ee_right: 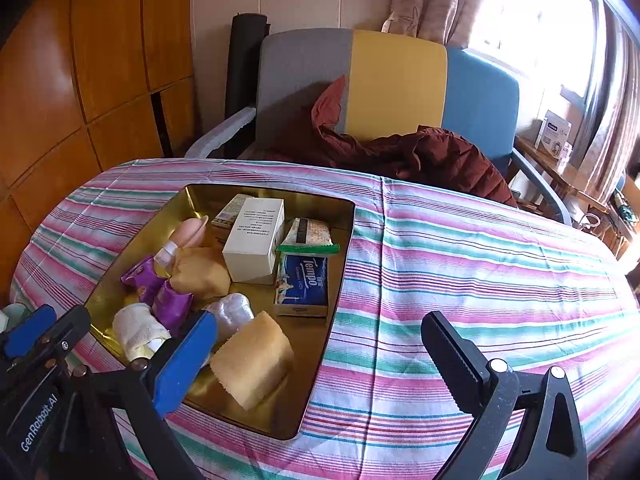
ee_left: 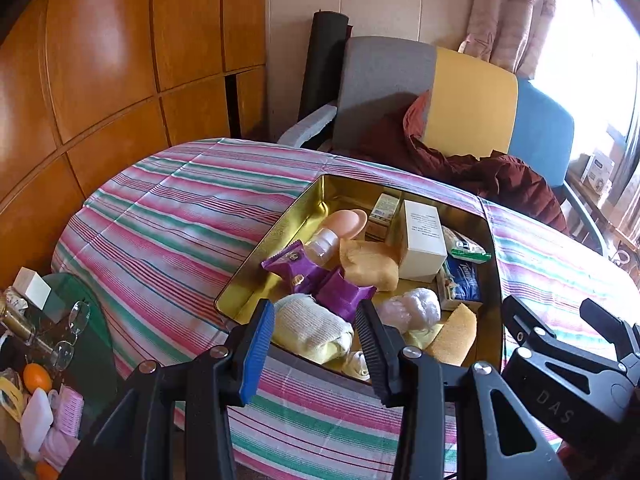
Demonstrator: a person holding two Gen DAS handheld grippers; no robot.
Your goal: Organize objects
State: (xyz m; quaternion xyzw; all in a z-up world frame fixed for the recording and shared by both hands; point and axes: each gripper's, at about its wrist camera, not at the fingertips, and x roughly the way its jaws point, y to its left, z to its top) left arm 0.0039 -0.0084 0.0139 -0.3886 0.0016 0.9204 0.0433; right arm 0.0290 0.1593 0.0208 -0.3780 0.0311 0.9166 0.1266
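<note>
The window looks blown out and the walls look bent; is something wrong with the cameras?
Left wrist view: window glare whites out the corner, fisheye curves the wood panels. Right wrist view: same glare, tin stays sharp and readable.

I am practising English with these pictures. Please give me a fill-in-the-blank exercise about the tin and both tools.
1. The gold tin rests on a ____ cloth.
2. The blue tissue pack reads ____.
3. The snack wrappers in the tin are ____.
4. The left tool and right tool both hold ____.

Missing words: striped; Tempo; purple; nothing
</note>
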